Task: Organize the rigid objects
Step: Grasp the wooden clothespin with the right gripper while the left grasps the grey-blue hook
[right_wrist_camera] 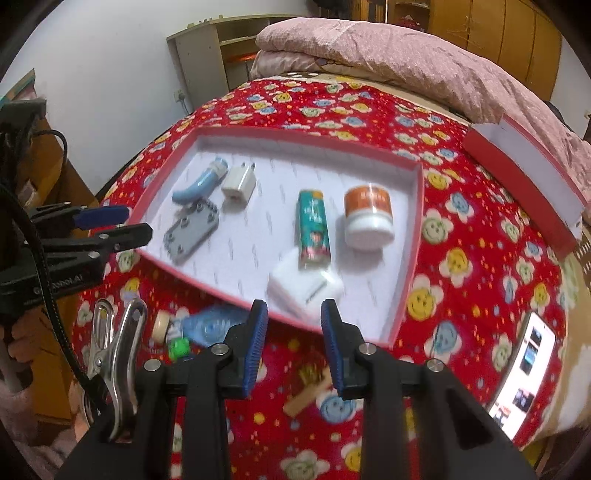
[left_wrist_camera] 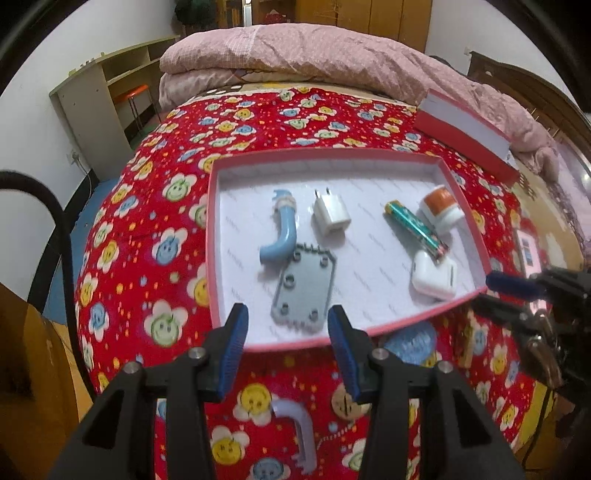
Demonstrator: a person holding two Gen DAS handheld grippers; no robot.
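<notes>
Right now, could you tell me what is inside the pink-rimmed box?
Inside the box: blue curved piece, white charger, grey plate, teal battery, orange-lidded jar, white earbud case. Beneath them stays hidden.

Bedroom, indoor lighting. Bed covered with red blanket [left_wrist_camera: 155, 206], smiley-flower print. Folded pink quilt [left_wrist_camera: 295, 48] stacked along the far edge of the bed. White wall [left_wrist_camera: 33, 122] on the left with a power outlet [left_wrist_camera: 75, 157] low down, cable plugged in. Pale open shelving unit [left_wrist_camera: 107, 85] against that wall, orange stool [left_wrist_camera: 135, 92] tucked inside it. Blue floor [left_wrist_camera: 85, 206] beside the bed. Wooden wardrobe [right_wrist_camera: 495, 33] at the back, dark wooden headboard [left_wrist_camera: 517, 85] far right.
</notes>
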